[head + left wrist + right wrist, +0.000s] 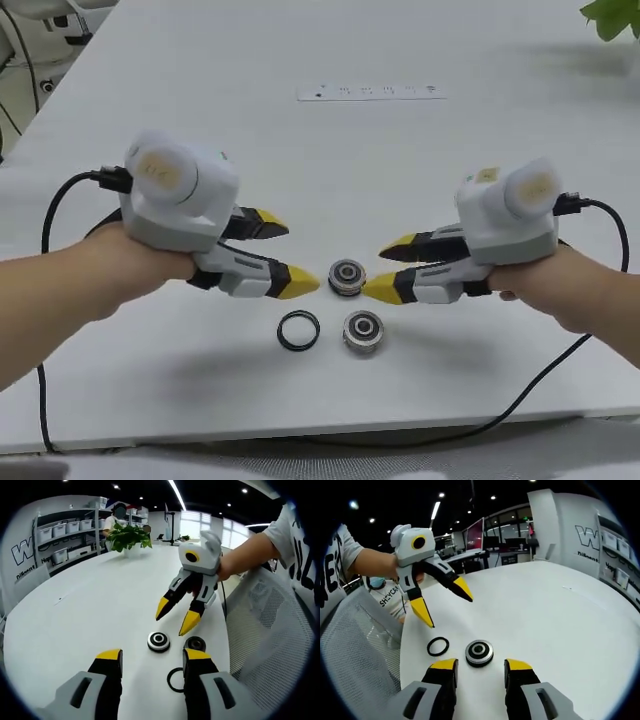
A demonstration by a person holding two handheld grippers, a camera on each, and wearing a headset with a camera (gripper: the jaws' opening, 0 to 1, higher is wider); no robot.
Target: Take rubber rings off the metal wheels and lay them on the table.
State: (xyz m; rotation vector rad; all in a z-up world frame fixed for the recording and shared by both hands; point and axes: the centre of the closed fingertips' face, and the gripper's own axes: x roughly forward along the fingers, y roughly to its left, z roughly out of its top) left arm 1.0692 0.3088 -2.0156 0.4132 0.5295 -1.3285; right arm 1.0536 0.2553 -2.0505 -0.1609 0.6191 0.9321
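Note:
Two small metal wheels lie on the white table: a far one and a near one. A loose black rubber ring lies flat to the left of the near wheel. My left gripper hovers open just left of the far wheel. Opposite it, my right gripper is open too, just right of that wheel. Neither holds anything. I cannot tell which wheel carries rubber.
A white strip lies flat at the far middle of the table. Black cables trail from both grippers over the front edge. A potted plant stands at the table's far right end. A mesh chair is close to the table.

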